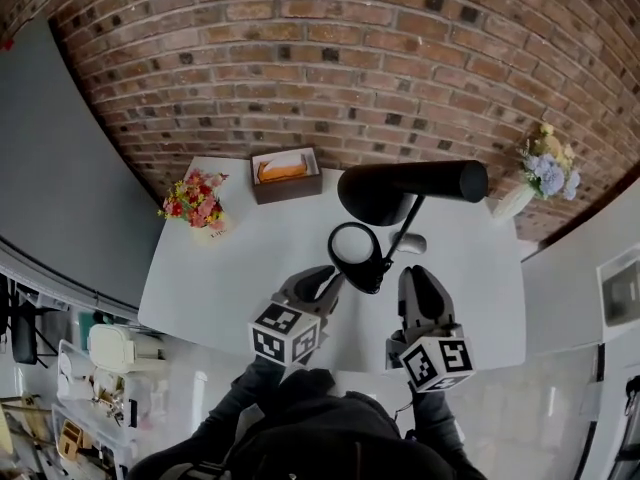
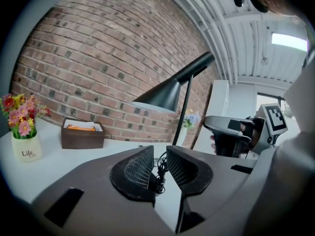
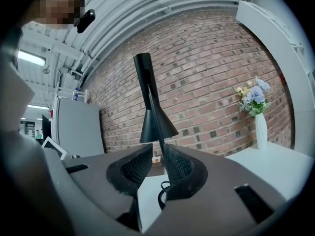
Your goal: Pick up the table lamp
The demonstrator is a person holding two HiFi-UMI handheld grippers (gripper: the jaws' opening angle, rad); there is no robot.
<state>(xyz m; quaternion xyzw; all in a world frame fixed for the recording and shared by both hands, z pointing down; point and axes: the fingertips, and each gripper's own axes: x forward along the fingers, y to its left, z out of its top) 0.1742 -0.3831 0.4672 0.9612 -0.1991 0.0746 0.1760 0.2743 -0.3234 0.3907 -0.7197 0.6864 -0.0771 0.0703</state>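
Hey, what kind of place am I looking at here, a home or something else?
Probably a staged tabletop in a lab or studio, not a home: a white table with a table lamp and a vase of flowers against a brick wall, under a ceiling with exposed pipes.

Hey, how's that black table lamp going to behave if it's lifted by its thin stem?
The table lamp is probably top-heavy: its wide shade leans out from the thin stem, so it may swing or tip. The round base looks weighty, likely steadying it. The loose cord would likely trail floppily.
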